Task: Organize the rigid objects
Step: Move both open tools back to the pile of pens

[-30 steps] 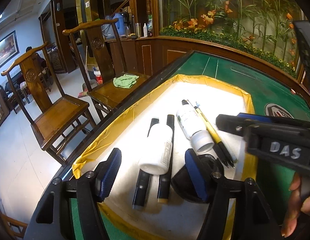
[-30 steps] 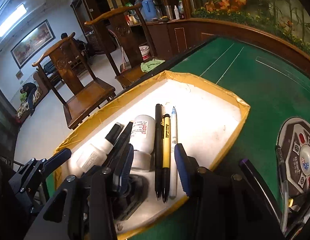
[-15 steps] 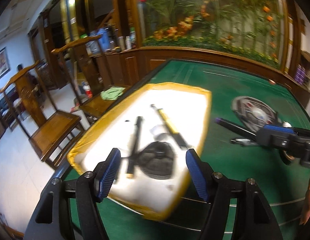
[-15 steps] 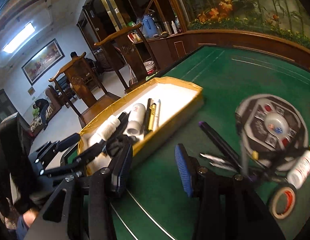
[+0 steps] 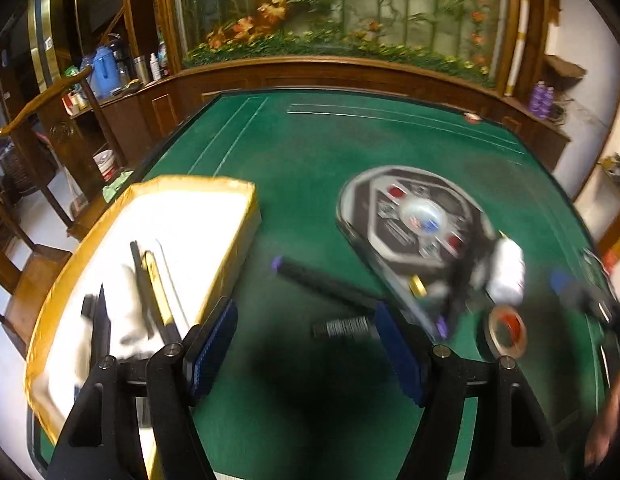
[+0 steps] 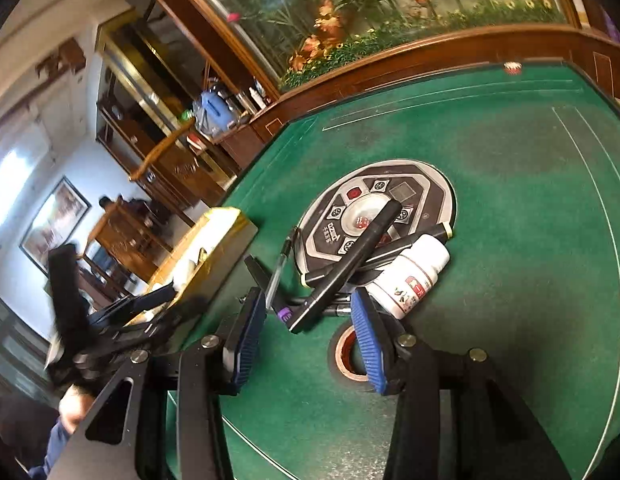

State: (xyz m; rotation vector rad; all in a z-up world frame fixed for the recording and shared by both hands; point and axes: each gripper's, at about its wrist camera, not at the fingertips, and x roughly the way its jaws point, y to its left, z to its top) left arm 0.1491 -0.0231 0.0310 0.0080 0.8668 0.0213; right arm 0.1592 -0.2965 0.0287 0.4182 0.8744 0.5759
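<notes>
A yellow-rimmed white tray (image 5: 233, 188) at the left holds pens (image 5: 157, 292) and a white bottle (image 5: 131, 304); its corner also shows in the right wrist view (image 6: 229, 220). Loose on the green felt lie black markers (image 6: 350, 260) (image 5: 326, 284), a white bottle (image 6: 410, 276) (image 5: 506, 268) and a tape roll (image 6: 350, 356) (image 5: 506, 332), by the round dice console (image 6: 374, 208) (image 5: 414, 216). My left gripper (image 5: 305, 348) is open and empty over bare felt beside the tray. My right gripper (image 6: 310, 332) is open and empty, its jaws either side of a marker's near end.
The green table (image 6: 510, 152) has a wooden rim and a planter wall behind. Wooden chairs (image 5: 25, 264) stand off its left edge. A clear pen (image 6: 279, 268) lies left of the console.
Both grippers have swung right, away from the tray toward the loose items by the console. Both have stayed open and empty.
</notes>
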